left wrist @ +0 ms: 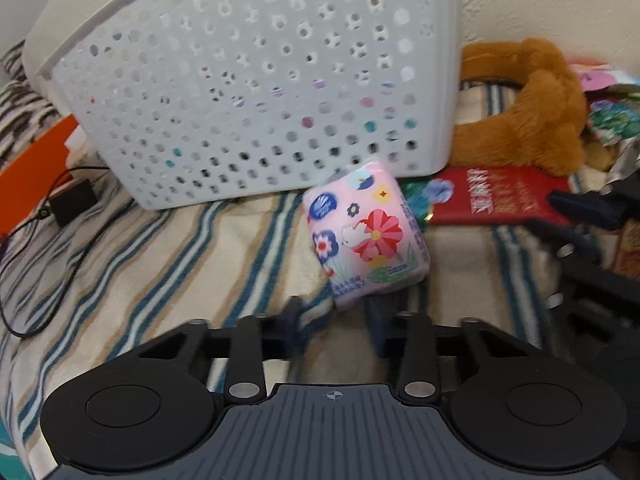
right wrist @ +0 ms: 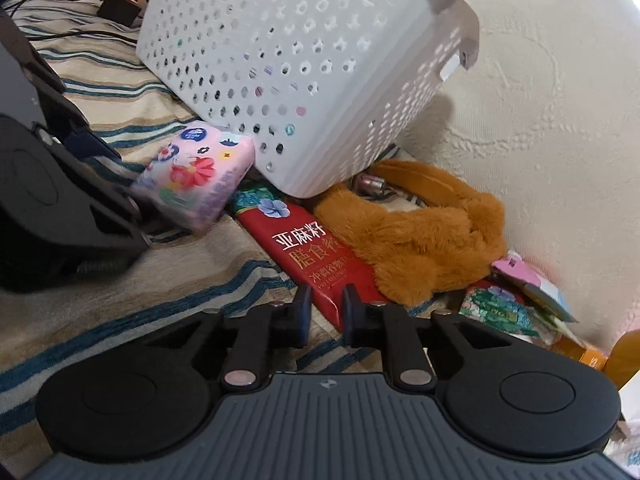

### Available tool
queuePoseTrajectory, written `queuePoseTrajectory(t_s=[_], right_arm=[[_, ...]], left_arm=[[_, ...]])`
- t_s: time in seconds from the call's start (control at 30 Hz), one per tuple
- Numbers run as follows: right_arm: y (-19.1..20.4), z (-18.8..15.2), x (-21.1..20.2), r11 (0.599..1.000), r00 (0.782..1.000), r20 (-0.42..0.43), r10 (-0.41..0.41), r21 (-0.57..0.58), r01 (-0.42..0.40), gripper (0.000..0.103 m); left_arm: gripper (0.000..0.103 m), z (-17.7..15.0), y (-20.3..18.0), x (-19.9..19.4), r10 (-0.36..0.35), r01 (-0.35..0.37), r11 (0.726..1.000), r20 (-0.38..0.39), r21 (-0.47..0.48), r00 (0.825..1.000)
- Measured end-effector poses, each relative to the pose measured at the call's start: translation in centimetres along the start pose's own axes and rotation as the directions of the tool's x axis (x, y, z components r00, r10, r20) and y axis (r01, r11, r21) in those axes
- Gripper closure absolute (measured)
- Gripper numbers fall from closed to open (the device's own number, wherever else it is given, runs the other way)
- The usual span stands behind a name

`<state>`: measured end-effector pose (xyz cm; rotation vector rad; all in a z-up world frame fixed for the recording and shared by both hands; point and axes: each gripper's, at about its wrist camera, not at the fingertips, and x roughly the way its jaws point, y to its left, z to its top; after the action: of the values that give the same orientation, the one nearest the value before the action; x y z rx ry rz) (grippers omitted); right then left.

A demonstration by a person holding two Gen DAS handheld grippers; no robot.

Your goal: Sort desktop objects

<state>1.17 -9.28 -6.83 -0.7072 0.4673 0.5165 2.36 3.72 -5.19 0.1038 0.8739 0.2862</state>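
A pink flowered tissue pack (left wrist: pixel 364 232) is held at its near corner between my left gripper (left wrist: pixel 334 312) fingers, tilted just above the striped cloth, in front of the white perforated basket (left wrist: pixel 256 92). The right wrist view shows the same pack (right wrist: pixel 196 180) in the left gripper's fingers (right wrist: pixel 96 148). My right gripper (right wrist: pixel 326 312) is nearly shut and empty, its tips just over the near end of a red box (right wrist: pixel 316 256) lying flat.
A brown plush toy (right wrist: pixel 420 236) lies right of the red box, against the cream wall. Colourful packets (right wrist: pixel 516 304) pile at the far right. A black adapter with cable (left wrist: pixel 74 200) and an orange object (left wrist: pixel 32 160) lie left of the basket.
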Motion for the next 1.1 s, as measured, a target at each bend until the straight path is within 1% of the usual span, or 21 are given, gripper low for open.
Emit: queuePoseTrajectory(t_s=[0.03, 0.1, 0.2, 0.3, 0.4, 0.5, 0.67, 0.8, 0.9, 0.93, 0.97, 1.0, 1.07, 1.1], right_arm=[[0.0, 0.0, -0.1, 1.0, 1.0, 0.008, -0.003, -0.003, 0.003, 0.089], [-0.2, 0.0, -0.4, 1.0, 1.0, 0.026, -0.01, -0.001, 0.01, 0.09], [-0.7, -0.1, -1.2, 0.999, 0.998, 0.05, -0.032, 0.025, 0.031, 0.09], [-1.2, -0.4, -1.8, 0.998, 0.998, 0.053, -0.043, 0.043, 0.04, 0.09], [-1.3, -1.0, -2.4, 0.998, 0.997, 0.055, -0.053, 0.029, 0.051, 0.091], [-1.4, -1.3, -2.9, 0.999, 0.997, 0.062, -0.042, 0.023, 0.04, 0.092], [-1.2, -1.2, -3.6, 1.0, 0.996, 0.084, -0.028, 0.001, 0.028, 0.094], [-0.8, -1.2, -2.9, 0.999, 0.999, 0.031, -0.023, -0.037, 0.024, 0.093], [-0.5, -1.2, -2.2, 0.998, 1.0, -0.016, -0.004, -0.056, 0.003, 0.093], [-0.4, -1.1, -2.2, 0.998, 1.0, -0.014, -0.011, -0.059, 0.01, 0.09], [-0.3, -1.0, -2.1, 0.998, 1.0, -0.016, -0.02, -0.06, 0.019, 0.08], [-0.4, -0.9, -1.9, 0.998, 0.999, -0.015, -0.035, -0.058, 0.034, 0.073], [-0.6, -0.7, -1.7, 0.996, 0.997, -0.014, -0.078, -0.048, 0.077, 0.041], [-0.7, -0.5, -1.6, 0.994, 0.995, -0.013, -0.099, -0.041, 0.098, 0.034]], left_arm=[[0.081, 0.0, 0.2, 0.0, -0.004, 0.004, 1.0, 0.001, -0.003, 1.0], [0.091, 0.0, 0.6, -0.1, -0.009, 0.009, 1.0, 0.005, -0.008, 1.0], [0.098, -0.1, 1.2, -0.4, -0.02, 0.021, 1.0, 0.013, -0.017, 1.0], [0.102, -0.2, 1.3, -0.5, -0.032, 0.033, 0.999, 0.022, -0.021, 0.999], [0.103, -0.9, 1.9, -1.7, -0.041, 0.042, 0.999, 0.04, -0.02, 0.998], [0.103, -1.5, 2.3, -2.4, -0.041, 0.041, 0.999, 0.056, 0.002, 0.998], [0.103, -1.1, 2.3, -2.7, -0.04, 0.039, 0.999, 0.065, 0.016, 0.997], [0.103, -1.2, 1.8, -2.8, -0.036, 0.035, 0.999, 0.049, 0.023, 0.998], [0.103, -1.3, 1.7, -2.7, -0.031, 0.029, 0.999, 0.049, 0.035, 0.998], [0.103, -1.3, 1.8, -2.6, -0.032, 0.031, 0.999, 0.047, 0.034, 0.998], [0.103, -1.3, 1.8, -2.5, -0.034, 0.033, 0.999, 0.045, 0.032, 0.998], [0.103, -1.2, 1.8, -2.5, -0.036, 0.035, 0.999, 0.043, 0.03, 0.998], [0.103, -1.2, 1.9, -2.5, -0.038, 0.037, 0.999, 0.04, 0.028, 0.999], [0.103, -1.2, 1.8, -2.5, -0.036, 0.035, 0.999, 0.039, 0.03, 0.999]])
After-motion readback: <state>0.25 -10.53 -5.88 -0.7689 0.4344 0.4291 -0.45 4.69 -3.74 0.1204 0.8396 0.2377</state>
